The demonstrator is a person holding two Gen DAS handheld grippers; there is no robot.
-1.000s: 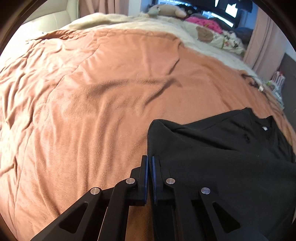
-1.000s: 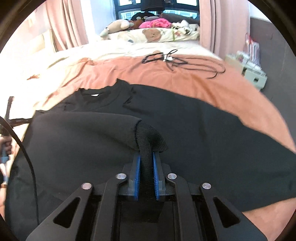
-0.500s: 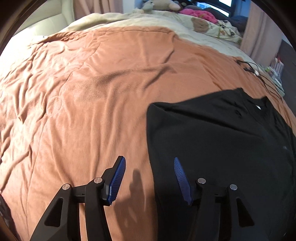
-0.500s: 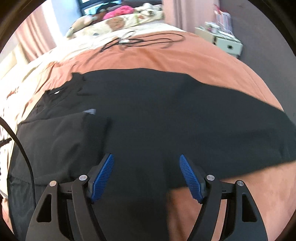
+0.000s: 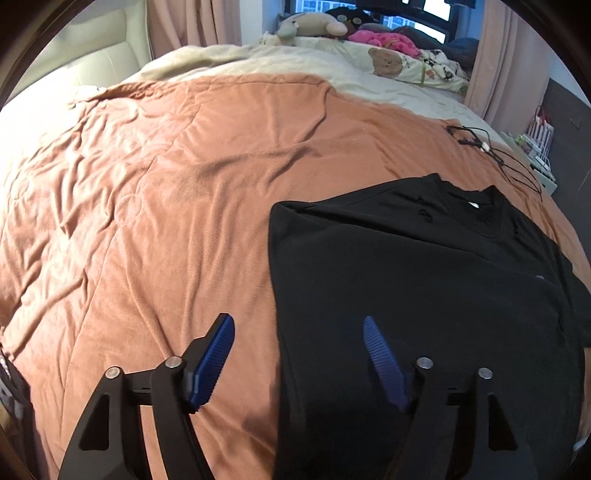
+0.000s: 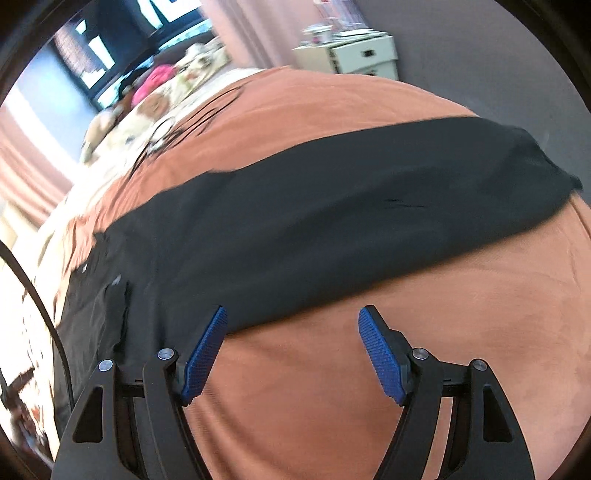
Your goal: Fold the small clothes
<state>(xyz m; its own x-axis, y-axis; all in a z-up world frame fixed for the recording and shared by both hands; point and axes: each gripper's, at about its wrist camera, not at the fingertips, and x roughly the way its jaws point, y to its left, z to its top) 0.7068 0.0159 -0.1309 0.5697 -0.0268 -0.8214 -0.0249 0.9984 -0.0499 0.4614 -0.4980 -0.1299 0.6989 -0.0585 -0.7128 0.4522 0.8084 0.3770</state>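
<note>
you're in a home bedroom. you're standing over a wide bed (image 5: 155,206) spread with a rust-orange blanket (image 5: 184,177), a cream padded headboard (image 5: 99,62) at its far left. plush toys (image 5: 314,26) and a bear-print pillow (image 5: 399,62) crowd the window (image 5: 413,18) end, pink curtains (image 5: 199,22) hang beside the glass, and a small white cabinet (image 6: 354,55) stands by the dark wall.

Black tee (image 5: 424,280) on rust-orange blanket (image 5: 166,192). Cream sheet (image 5: 332,70) at 12 o'clock w/ bear-print pillow (image 5: 406,64), hot-pink cloth (image 5: 384,38). Pink curtains (image 5: 495,55) at 1. Gripper pads (image 5: 214,360) blue, arms black.
</note>
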